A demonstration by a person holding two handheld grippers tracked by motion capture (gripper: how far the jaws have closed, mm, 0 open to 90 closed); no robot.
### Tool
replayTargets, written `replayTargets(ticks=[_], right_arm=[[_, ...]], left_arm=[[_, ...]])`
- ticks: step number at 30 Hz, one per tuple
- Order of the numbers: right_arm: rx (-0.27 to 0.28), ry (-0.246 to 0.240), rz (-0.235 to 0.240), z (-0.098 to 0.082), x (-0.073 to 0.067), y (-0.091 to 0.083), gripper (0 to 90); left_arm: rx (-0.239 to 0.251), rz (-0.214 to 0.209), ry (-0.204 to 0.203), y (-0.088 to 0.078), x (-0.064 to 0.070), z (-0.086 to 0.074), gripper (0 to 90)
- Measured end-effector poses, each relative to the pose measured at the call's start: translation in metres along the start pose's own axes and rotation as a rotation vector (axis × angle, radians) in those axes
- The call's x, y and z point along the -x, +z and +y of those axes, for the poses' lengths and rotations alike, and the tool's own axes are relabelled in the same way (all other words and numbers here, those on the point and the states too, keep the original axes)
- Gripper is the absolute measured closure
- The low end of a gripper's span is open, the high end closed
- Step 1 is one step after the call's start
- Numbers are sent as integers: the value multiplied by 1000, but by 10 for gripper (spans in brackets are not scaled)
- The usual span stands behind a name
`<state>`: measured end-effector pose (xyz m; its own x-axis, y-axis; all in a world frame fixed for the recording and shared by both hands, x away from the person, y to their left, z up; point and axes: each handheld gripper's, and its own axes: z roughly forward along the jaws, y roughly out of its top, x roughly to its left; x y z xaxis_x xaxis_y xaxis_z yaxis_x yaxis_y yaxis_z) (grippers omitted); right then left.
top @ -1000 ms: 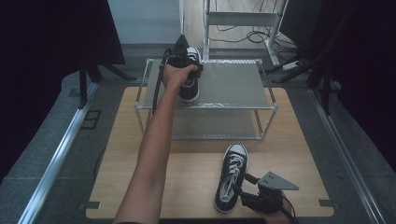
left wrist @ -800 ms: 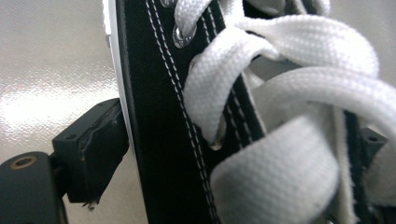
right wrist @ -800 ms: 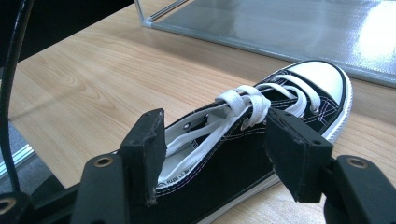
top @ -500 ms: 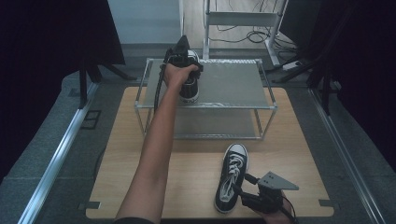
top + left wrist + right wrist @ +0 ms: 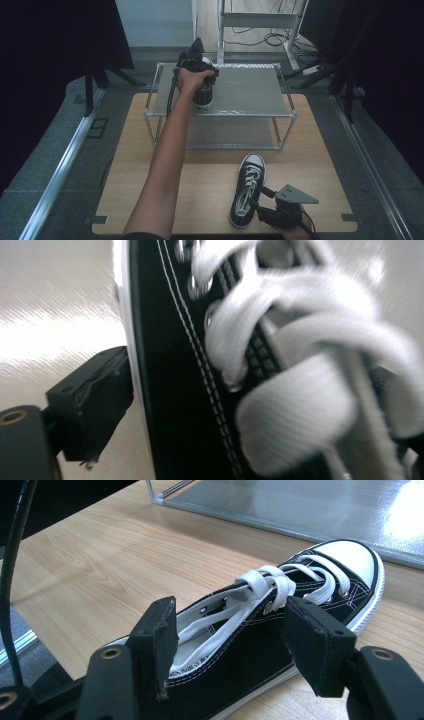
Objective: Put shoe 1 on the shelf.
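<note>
Two black-and-white canvas lace-up sneakers are in play: one [image 5: 204,93] is seen on the top tier of the silver metal-framed shelf rack [image 5: 250,90] in the upper middle of the high view, where the left gripper [image 5: 196,60] sits over it. Its jaws have just been opening around that shoe, with the pad [image 5: 95,400] barely parted from the sole edge, so placement is judged complete. At lower right, the other sneaker [image 5: 247,190] lies on the light wooden table [image 5: 210,185], straddled by the spread, unpressing jaws of the right gripper [image 5: 260,207].

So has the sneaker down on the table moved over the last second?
No. The sneaker on the table lies in the same spot, toe toward the rack, with the right gripper at its heel end.
</note>
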<state>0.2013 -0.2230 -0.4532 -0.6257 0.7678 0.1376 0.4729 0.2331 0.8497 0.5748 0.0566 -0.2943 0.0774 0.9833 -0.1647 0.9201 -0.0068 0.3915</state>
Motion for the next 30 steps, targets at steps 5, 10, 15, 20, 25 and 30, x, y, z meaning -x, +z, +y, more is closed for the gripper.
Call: replayTargets(ticks=[5,10,15,20,25,30], right_arm=[[2,-1,1,0,-1,0,386],[3,-4,0,0,-1,0,386],[4,-9,3,1,-3,-1,386],[12,-16,8,3,-6,-2,387],[18,-27,12,5,-11,-2,393],[21,-38,21,5,-17,-1,405]], left_arm=[[45,-20,9,-15,0,-1,97],[91,-110,42,-30,-2,-10,97],[112,-186,96,-47,-9,-24,102],[159,-282,144,-69,-24,-43,136],[194,-331,197,-85,-33,-63,145],[199,-363,253,-94,-40,-84,147]])
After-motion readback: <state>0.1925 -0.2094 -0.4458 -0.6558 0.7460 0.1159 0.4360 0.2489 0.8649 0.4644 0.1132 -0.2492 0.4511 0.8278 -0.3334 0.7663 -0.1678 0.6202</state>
